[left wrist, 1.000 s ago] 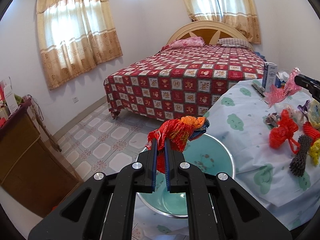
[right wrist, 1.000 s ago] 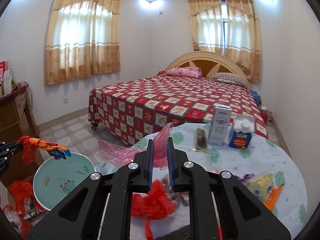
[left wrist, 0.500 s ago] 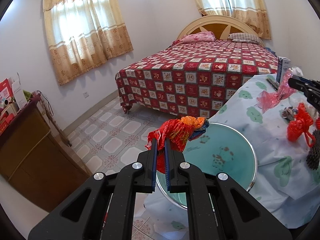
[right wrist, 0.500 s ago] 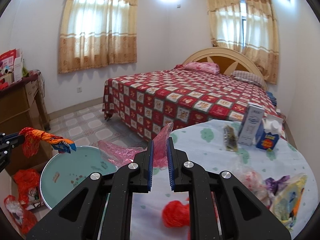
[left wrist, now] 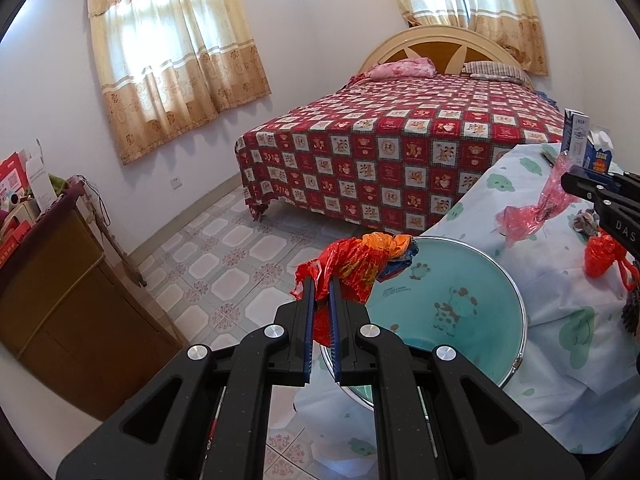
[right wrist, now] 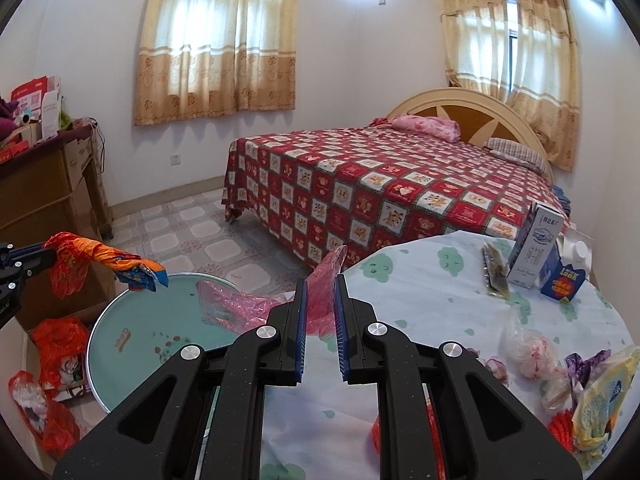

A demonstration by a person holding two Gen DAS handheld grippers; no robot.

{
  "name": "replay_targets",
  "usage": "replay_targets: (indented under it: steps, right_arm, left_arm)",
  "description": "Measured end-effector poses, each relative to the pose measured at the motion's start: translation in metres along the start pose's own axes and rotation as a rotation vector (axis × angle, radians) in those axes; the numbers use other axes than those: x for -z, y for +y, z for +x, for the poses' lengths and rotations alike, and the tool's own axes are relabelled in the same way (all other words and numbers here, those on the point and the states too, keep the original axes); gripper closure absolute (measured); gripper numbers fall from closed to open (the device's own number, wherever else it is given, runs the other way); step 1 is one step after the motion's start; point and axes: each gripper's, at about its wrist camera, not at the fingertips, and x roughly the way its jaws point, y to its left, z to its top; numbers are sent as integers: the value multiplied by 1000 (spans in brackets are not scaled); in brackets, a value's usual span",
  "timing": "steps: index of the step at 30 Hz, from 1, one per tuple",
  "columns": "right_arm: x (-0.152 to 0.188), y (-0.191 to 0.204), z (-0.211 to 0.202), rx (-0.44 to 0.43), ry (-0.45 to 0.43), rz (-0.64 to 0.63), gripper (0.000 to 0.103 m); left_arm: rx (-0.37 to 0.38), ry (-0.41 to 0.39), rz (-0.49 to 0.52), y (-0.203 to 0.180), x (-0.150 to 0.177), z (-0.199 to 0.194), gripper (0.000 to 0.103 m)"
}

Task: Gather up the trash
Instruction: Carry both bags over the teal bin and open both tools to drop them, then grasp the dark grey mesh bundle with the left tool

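My left gripper (left wrist: 321,286) is shut on a crumpled red and orange wrapper (left wrist: 360,260), held above the near rim of a round teal basin (left wrist: 460,300) beside the table. The wrapper also shows at the left of the right wrist view (right wrist: 92,258). My right gripper (right wrist: 321,284) is shut on a pink plastic bag (right wrist: 256,304) that hangs over the table edge toward the basin (right wrist: 132,340). The pink bag shows in the left wrist view (left wrist: 536,212) with the right gripper (left wrist: 566,182) behind it.
The table wears a pale cloth with green clouds (right wrist: 420,280). On it stand cartons (right wrist: 536,248), a dark packet (right wrist: 494,272) and several crumpled wrappers (right wrist: 600,392). Red bags (right wrist: 56,340) lie on the floor by a wooden cabinet (left wrist: 52,280). A bed (left wrist: 400,144) stands behind.
Both grippers have swung left with their loads. The basin now sits closer under the left gripper, and the pink bag has come nearer the basin's rim.
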Motion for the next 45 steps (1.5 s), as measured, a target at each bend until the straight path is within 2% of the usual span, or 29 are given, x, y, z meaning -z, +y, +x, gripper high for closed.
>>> replay_targets:
  steps: [15,18,19,20,22,29,34,40,45]
  right_arm:
    - [2,10,6,-41,18,-18,89]
    - [4,15,12,-86,47,-23,80]
    - [6,17,13,-91,50,-25,69]
    - [7,18,15,-96,58,-26,65]
    - [10,21,16,-96,68,-29,64]
    - [12,4,1,-63,73,15,57]
    - [21,-29,-47,7,41,45,51]
    - [59,-100,-128,201,7,139,48]
    - [99,-146,-160,335,35,204,47]
  left_arm:
    - [31,6,2,-7,4,2,96]
    - [48,9,-1,-9,5,2,92]
    - [56,10,1,-10,6,2,89]
    - [64,11,0,-10,6,2,86]
    - [60,5,-2,-12,6,0,66]
    - [74,16,25,-25,11,1,60]
    - [98,16,40,-37,13,-3,58]
    - [180,32,92,-78,20,-12,58]
    - [262,9,147,-124,19,-34,57]
